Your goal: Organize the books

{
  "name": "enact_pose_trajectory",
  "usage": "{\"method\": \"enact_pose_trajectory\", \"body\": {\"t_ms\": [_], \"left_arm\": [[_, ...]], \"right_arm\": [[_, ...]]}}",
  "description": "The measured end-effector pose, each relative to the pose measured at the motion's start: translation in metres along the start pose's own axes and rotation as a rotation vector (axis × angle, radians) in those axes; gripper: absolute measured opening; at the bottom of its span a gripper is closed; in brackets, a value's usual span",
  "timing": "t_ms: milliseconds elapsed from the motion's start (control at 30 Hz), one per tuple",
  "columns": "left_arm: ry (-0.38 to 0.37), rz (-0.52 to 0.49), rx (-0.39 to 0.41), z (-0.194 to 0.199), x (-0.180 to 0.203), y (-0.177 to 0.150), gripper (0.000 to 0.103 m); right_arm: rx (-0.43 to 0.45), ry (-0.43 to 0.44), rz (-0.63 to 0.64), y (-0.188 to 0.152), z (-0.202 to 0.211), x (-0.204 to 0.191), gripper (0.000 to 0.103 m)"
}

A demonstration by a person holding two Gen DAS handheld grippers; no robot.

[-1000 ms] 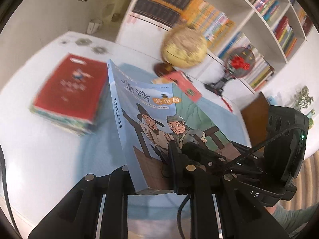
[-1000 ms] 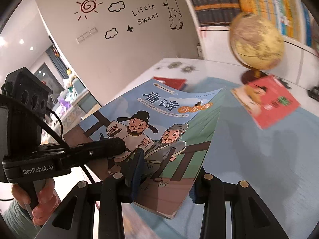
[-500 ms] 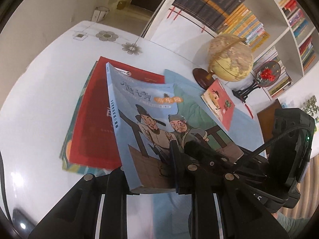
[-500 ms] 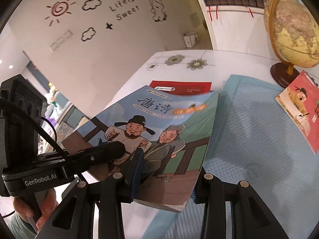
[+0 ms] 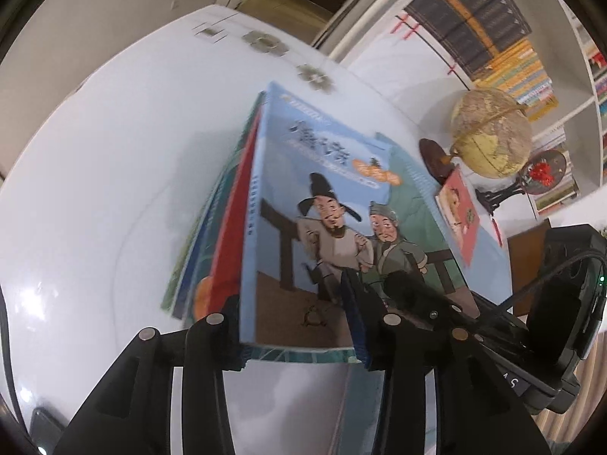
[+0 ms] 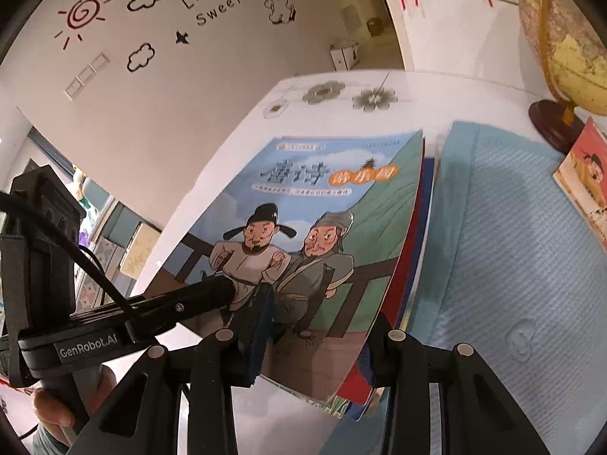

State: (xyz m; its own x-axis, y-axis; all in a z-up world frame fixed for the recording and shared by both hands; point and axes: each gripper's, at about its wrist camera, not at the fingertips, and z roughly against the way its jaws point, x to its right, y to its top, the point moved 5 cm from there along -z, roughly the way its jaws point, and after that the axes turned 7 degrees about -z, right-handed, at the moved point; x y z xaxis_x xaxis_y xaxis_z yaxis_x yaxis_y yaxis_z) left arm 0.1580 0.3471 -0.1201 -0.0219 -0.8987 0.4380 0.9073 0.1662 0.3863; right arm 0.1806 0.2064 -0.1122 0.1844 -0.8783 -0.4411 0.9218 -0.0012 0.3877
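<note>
A blue picture book point(image 5: 334, 223) with two cartoon men on its cover is gripped at its near edge by both grippers. My left gripper point(image 5: 296, 326) is shut on its near edge beside the spine. My right gripper point(image 6: 315, 345) is shut on the same book point(image 6: 303, 227) at its near right part. The book lies over a stack of books point(image 5: 224, 235) with a red one on top; the stack's edges point(image 6: 413, 265) show past the book's right side. A small red book point(image 5: 459, 220) lies on the blue mat point(image 6: 504, 250) near the globe.
The white table point(image 5: 114, 174) bears flower decals at its far end. A yellow globe point(image 5: 493, 136) on a dark base and a round ornament point(image 5: 542, 170) stand at the back right. Bookshelves point(image 5: 504, 49) rise behind. A wall point(image 6: 189, 38) with stickers is at the left.
Both grippers have carried the blue book left and forward, from above the blue mat to over the red-topped stack, and lowered it. Both stay shut on it.
</note>
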Motion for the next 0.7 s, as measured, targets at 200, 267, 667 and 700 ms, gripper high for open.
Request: {"method": "enact_pose_trajectory", "body": {"t_ms": [200, 267, 667, 700], "left_arm": [[0.097, 0.049, 0.031, 0.009, -0.022, -0.007, 0.036], [0.139, 0.062, 0.051, 0.016, -0.030, -0.009, 0.036], [0.088, -0.039, 0.139, 0.037, 0.034, 0.002, 0.036], [0.065, -0.065, 0.137, 0.032, 0.049, 0.004, 0.037]], "right_arm": [[-0.040, -0.010, 0.026, -0.010, -0.010, -0.002, 0.038], [-0.064, -0.015, 0.041, -0.014, -0.013, -0.001, 0.039], [-0.058, -0.124, 0.084, -0.064, 0.049, 0.057, 0.058], [-0.051, -0.145, 0.077, -0.067, 0.056, 0.067, 0.058]]}}
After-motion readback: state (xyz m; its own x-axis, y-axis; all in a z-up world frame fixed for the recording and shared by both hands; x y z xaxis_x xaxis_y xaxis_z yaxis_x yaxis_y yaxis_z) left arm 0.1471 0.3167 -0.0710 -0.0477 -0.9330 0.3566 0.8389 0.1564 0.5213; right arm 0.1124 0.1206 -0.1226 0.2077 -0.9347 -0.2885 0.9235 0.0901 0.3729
